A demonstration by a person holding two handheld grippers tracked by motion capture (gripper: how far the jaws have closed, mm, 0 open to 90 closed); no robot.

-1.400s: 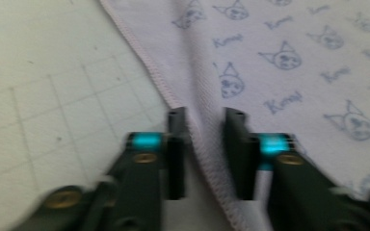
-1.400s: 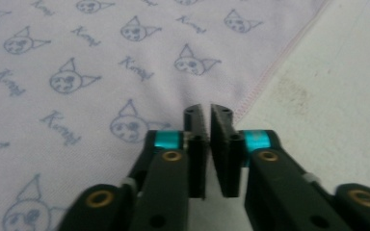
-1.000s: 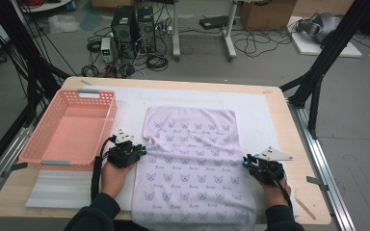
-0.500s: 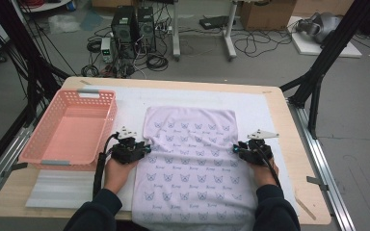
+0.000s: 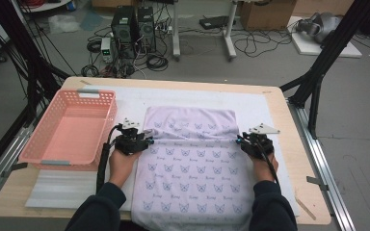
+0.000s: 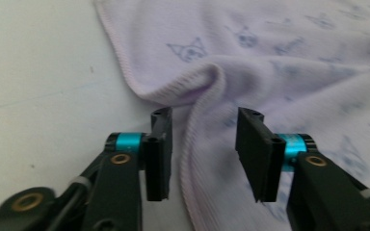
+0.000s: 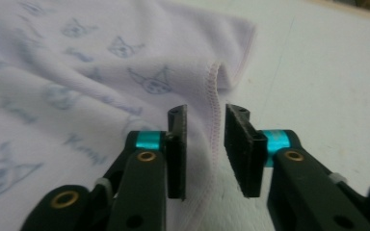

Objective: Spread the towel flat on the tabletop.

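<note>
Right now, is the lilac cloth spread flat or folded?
Partly folded: the lilac cloth has its far part doubled over, a fold line crossing it; the rest lies flat.

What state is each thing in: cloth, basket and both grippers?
Cloth: spread on the table, far part folded over toward the person, near end hanging over the edge.
Basket: upright, empty.
Left gripper: fingers have just been opening, apart, cloth's left hem between them, unpinched.
Right gripper: fingers have just been opening, apart, cloth's right hem between them, unpinched.
</note>
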